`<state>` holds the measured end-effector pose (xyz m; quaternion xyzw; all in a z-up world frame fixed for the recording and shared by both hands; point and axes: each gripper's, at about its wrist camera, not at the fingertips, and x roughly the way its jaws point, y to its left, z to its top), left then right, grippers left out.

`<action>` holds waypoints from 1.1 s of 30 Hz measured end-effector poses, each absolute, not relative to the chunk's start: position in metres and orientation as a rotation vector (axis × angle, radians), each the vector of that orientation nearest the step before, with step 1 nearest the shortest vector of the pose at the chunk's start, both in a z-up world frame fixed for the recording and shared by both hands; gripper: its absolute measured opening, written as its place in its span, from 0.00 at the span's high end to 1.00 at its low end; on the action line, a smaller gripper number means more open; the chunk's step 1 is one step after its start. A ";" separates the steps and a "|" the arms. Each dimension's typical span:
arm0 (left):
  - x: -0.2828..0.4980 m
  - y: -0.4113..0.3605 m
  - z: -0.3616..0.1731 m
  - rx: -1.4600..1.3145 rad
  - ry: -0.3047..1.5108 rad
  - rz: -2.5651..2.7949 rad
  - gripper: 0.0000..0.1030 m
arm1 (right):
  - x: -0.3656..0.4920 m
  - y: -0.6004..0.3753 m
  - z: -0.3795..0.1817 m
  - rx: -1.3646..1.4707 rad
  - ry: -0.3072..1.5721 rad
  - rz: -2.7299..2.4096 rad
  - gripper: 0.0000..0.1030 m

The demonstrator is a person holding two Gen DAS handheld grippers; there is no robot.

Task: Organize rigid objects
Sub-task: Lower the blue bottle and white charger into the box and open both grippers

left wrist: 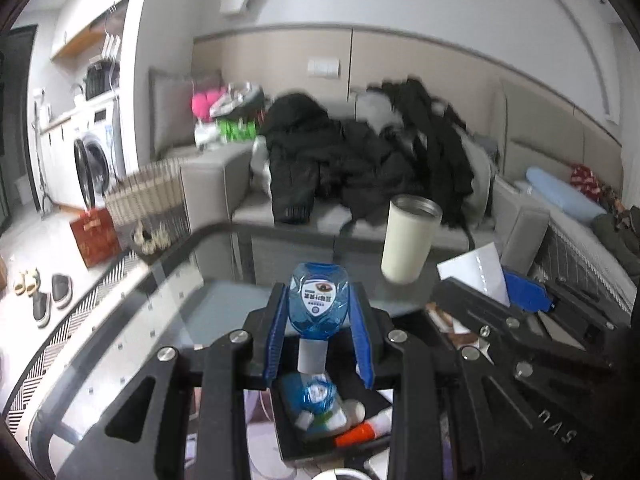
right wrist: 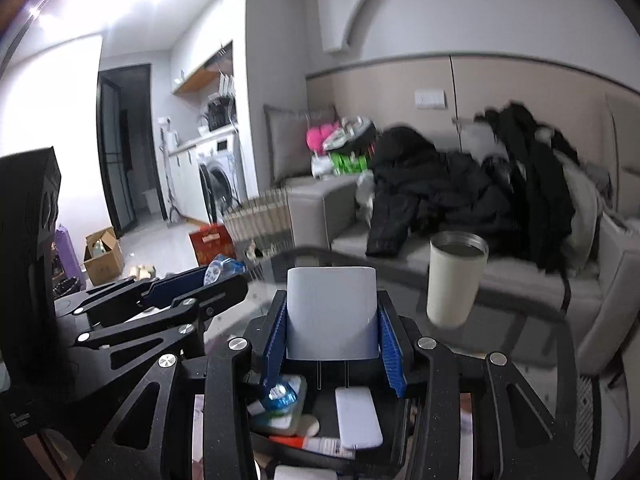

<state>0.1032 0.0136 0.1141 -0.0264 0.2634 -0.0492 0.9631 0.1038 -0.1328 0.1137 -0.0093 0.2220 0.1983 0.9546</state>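
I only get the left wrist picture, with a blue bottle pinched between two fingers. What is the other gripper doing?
Observer: The right gripper is shut on a white charger block, gripped by its sides.
Operator: A charger? How do you know?
Observer: Two thin metal prongs stick out of its underside.
Operator: What's under it?
Observer: A white slab, perhaps a power bank, lies in the black tray below, which your view doesn't show.
Operator: And my bottle, seen from there?
Observer: Only a sliver of the blue bottle shows between the left gripper's fingers.
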 end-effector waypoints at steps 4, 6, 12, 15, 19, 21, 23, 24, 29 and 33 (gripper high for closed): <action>0.122 0.006 0.093 -0.035 0.659 -0.124 0.72 | 0.122 -0.135 0.096 0.004 0.583 0.391 0.60; 0.129 0.003 0.082 -0.028 0.724 -0.130 0.72 | 0.131 -0.137 0.083 0.018 0.659 0.380 0.60; 0.142 -0.005 0.055 -0.008 0.864 -0.132 0.72 | 0.151 -0.138 0.047 0.020 0.864 0.354 0.60; 0.146 -0.006 0.047 -0.006 0.905 -0.132 0.72 | 0.157 -0.137 0.030 0.009 0.940 0.357 0.60; 0.146 -0.003 0.040 -0.017 0.937 -0.131 0.72 | 0.156 -0.133 0.021 -0.035 0.962 0.352 0.59; 0.146 -0.001 0.038 -0.029 0.944 -0.137 0.72 | 0.154 -0.130 0.019 -0.051 0.964 0.350 0.59; 0.147 0.000 0.037 -0.035 0.946 -0.141 0.72 | 0.154 -0.130 0.018 -0.061 0.964 0.351 0.59; 0.147 0.000 0.038 -0.033 0.946 -0.140 0.72 | 0.154 -0.130 0.017 -0.061 0.964 0.351 0.59; 0.147 -0.001 0.038 -0.037 0.944 -0.139 0.72 | 0.154 -0.130 0.020 -0.060 0.966 0.353 0.59; 0.146 0.000 0.039 -0.046 0.939 -0.140 0.72 | 0.155 -0.131 0.020 -0.056 0.965 0.352 0.59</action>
